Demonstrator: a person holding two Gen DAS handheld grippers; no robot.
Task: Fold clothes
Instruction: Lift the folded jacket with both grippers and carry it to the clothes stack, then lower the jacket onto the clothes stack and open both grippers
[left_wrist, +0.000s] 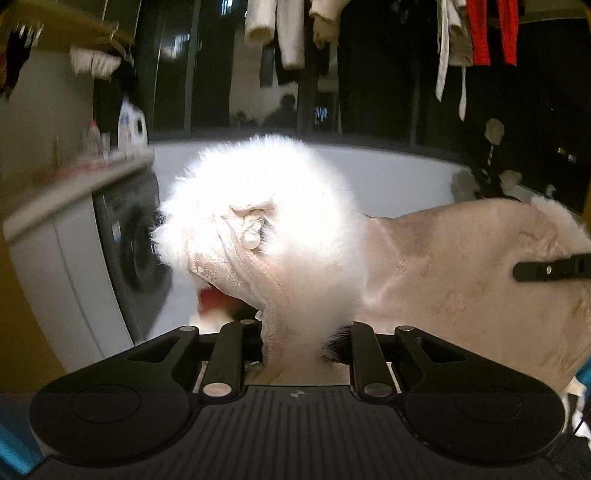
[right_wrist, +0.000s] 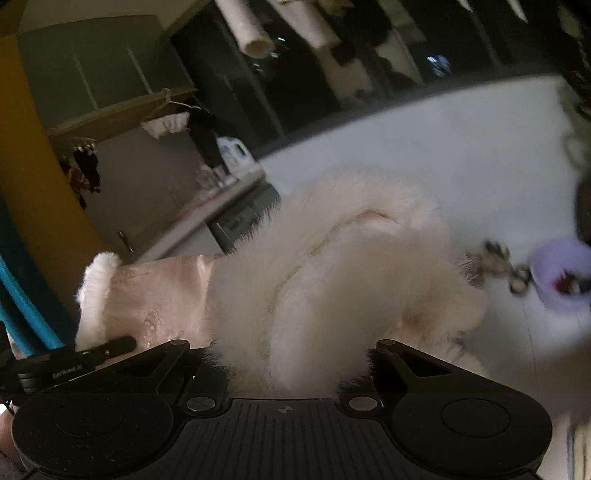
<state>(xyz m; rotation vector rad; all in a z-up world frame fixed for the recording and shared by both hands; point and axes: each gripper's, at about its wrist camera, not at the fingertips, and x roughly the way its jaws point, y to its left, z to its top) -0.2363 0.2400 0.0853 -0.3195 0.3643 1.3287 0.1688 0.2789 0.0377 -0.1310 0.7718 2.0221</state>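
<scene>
Two grippers clamped on one garment (left_wrist: 461, 258), pale pink brocade with white fur trim (left_wrist: 266, 206), held up off the floor between them. Left gripper (left_wrist: 303, 332): fingers nearly together, pinching fur-edged fabric at the collar; pearl button (left_wrist: 251, 239) visible just above the grip. Right gripper (right_wrist: 291, 354): fingers likewise close together, buried in fur trim, pads hidden by the pile. Fur cuff (right_wrist: 98, 291) at the far left edge of the right wrist view, touching the tip of the other gripper's finger (right_wrist: 114, 345).

Open room: broad white floor (right_wrist: 424, 155) ahead and to the right, mostly bare. Lavender bowl (right_wrist: 561, 273) on the floor near the right edge. Washing machine (left_wrist: 122, 251) close on the left, bottles (left_wrist: 131, 123) on its counter. Hanging clothes (left_wrist: 280, 33) overhead, dark windows (left_wrist: 369, 74) behind. Strong motion blur in both views.
</scene>
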